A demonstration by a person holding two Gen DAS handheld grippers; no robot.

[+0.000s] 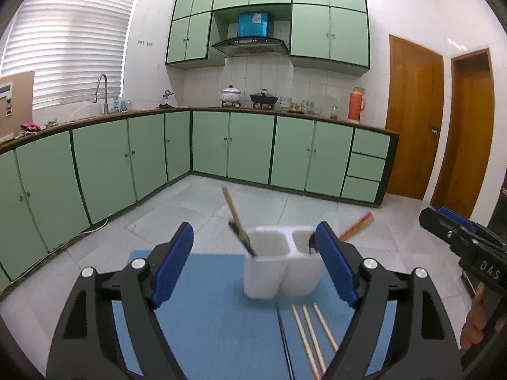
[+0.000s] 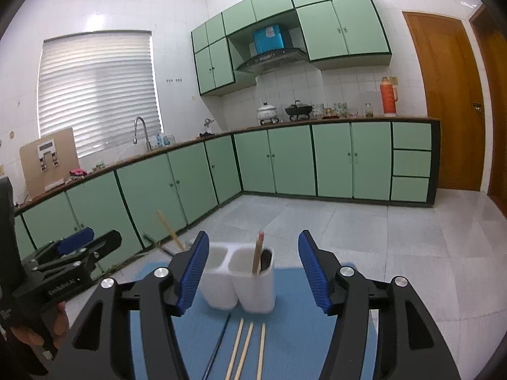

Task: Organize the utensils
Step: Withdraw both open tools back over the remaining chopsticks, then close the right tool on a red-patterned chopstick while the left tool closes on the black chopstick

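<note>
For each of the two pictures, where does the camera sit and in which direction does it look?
Left wrist view: sits on the left gripper, looks past its open jaws at the white holder; the right gripper and a hand show at the right edge.
Right wrist view: sits on the right gripper, jaws open, facing the same holder; the left gripper shows at left.
Both share the holder, three loose chopsticks, the blue mat and the green cabinets.

White holder (image 1: 279,269) ahead, bare mat (image 1: 206,300) left.
</note>
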